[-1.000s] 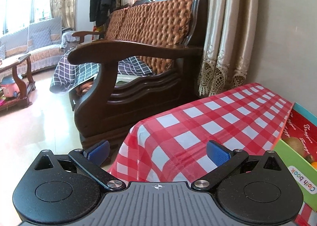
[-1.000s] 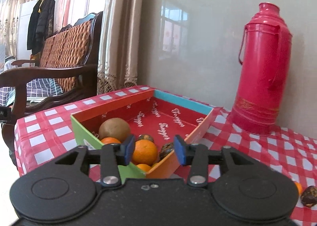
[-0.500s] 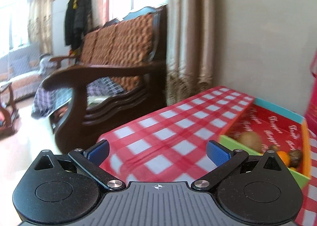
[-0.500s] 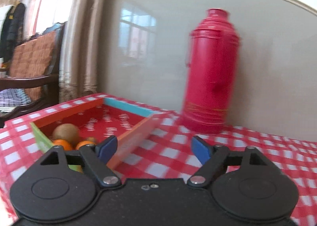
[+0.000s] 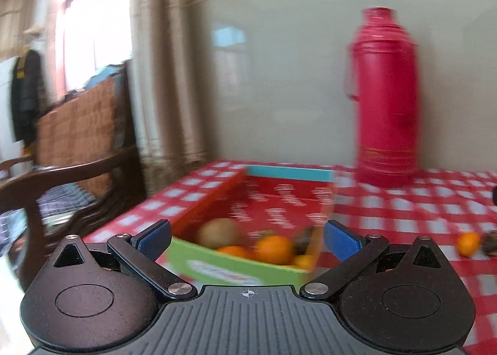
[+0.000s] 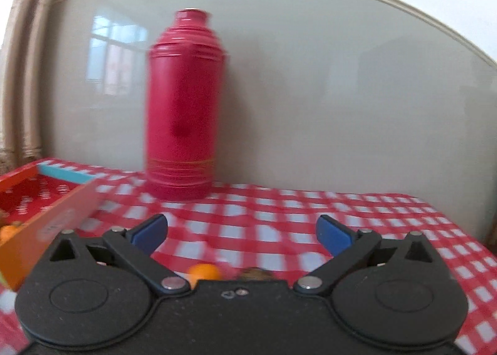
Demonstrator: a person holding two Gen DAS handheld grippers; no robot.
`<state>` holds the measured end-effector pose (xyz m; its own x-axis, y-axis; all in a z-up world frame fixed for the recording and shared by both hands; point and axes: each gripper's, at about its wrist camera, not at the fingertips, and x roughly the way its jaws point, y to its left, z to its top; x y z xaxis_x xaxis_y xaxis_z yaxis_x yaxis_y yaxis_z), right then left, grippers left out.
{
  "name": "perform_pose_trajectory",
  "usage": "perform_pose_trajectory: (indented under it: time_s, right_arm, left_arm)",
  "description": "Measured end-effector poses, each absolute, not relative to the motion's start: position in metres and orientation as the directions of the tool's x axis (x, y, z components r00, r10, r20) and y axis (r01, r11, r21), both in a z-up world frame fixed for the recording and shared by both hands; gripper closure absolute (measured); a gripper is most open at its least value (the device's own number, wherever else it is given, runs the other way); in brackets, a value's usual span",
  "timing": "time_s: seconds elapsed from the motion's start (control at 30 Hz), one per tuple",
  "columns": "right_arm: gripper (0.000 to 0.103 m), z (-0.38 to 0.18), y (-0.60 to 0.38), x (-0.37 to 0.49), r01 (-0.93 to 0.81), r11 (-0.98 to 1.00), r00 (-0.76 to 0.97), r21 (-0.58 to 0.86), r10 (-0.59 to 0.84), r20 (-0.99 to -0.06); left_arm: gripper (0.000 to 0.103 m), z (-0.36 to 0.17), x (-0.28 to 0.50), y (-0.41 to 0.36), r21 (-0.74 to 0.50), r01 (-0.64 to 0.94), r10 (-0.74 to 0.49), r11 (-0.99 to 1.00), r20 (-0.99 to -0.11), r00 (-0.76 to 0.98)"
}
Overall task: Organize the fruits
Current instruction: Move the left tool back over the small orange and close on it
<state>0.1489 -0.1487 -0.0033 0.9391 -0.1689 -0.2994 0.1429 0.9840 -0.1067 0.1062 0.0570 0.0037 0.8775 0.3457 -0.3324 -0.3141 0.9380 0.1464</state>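
Spread wide and holding nothing: left gripper (image 5: 247, 238) facing the shallow red-lined cardboard box (image 5: 236, 268) with a brown kiwi (image 5: 221, 233) and oranges (image 5: 274, 249) inside. Equally wide and empty, right gripper (image 6: 241, 232) over the red-and-white checked tablecloth (image 6: 279, 215), loose small orange (image 6: 203, 272) and dark brown fruit (image 6: 255, 274) near, tall red thermos flask (image 6: 183, 106) far.

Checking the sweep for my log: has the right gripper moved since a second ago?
Yes. The right gripper swung right: the red thermos shifted from right to left of its view, the fruit box to the left edge.
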Motion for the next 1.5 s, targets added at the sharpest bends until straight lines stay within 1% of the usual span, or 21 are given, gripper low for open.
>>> perform_pose_trajectory:
  time_s: [0.23, 0.37, 0.53, 0.67, 0.77, 0.87, 1.2, 1.23, 1.33, 1.5]
  right_arm:
    - [0.006, -0.007, -0.203, 0.132, 0.319, 0.939, 0.895, -0.129, -0.343, -0.286]
    - [0.006, -0.009, -0.234, 0.122, 0.400, 0.909, 0.860, -0.117, -0.416, -0.297]
    - [0.006, -0.011, -0.264, 0.108, 0.472, 0.875, 0.826, -0.111, -0.482, -0.293]
    - [0.006, -0.013, -0.282, 0.098, 0.537, 0.837, 0.791, -0.109, -0.544, -0.280]
    - [0.006, -0.014, -0.292, 0.093, 0.548, 0.831, 0.783, -0.097, -0.550, -0.289]
    - [0.006, -0.015, -0.296, 0.091, 0.549, 0.829, 0.780, -0.109, -0.555, -0.289]
    - [0.006, -0.015, -0.309, 0.092, 0.576, 0.811, 0.765, -0.100, -0.578, -0.285]
    - [0.006, -0.014, -0.310, 0.091, 0.582, 0.808, 0.763, -0.096, -0.583, -0.280]
    - [0.006, -0.013, -0.313, 0.091, 0.582, 0.809, 0.765, -0.075, -0.577, -0.286]
    - [0.006, -0.014, -0.311, 0.093, 0.565, 0.823, 0.776, -0.066, -0.556, -0.298]
  left_arm:
    - [0.000, -0.005, 0.129, -0.008, 0.193, -0.138, 0.202, 0.972, -0.372, 0.906]
    - [0.000, -0.012, 0.140, -0.044, 0.228, -0.042, 0.132, 0.973, -0.395, 0.909]
    - [0.000, -0.024, 0.150, -0.085, 0.324, 0.030, 0.109, 0.946, -0.403, 0.909]
    - [0.000, -0.028, 0.158, -0.105, 0.349, 0.077, 0.086, 0.934, -0.427, 0.900]
    - [0.000, -0.030, 0.168, -0.111, 0.346, 0.113, 0.059, 0.931, -0.452, 0.890]
    - [0.000, -0.032, 0.173, -0.119, 0.347, 0.139, 0.036, 0.927, -0.452, 0.891]
    - [0.001, -0.041, 0.195, -0.130, 0.338, 0.191, 0.002, 0.922, -0.495, 0.869]
    - [0.002, -0.042, 0.197, -0.130, 0.335, 0.195, 0.000, 0.922, -0.502, 0.865]
    - [0.011, -0.044, 0.201, -0.129, 0.324, 0.219, -0.015, 0.920, -0.530, 0.848]
    - [0.012, -0.047, 0.209, -0.126, 0.316, 0.230, -0.022, 0.921, -0.546, 0.837]
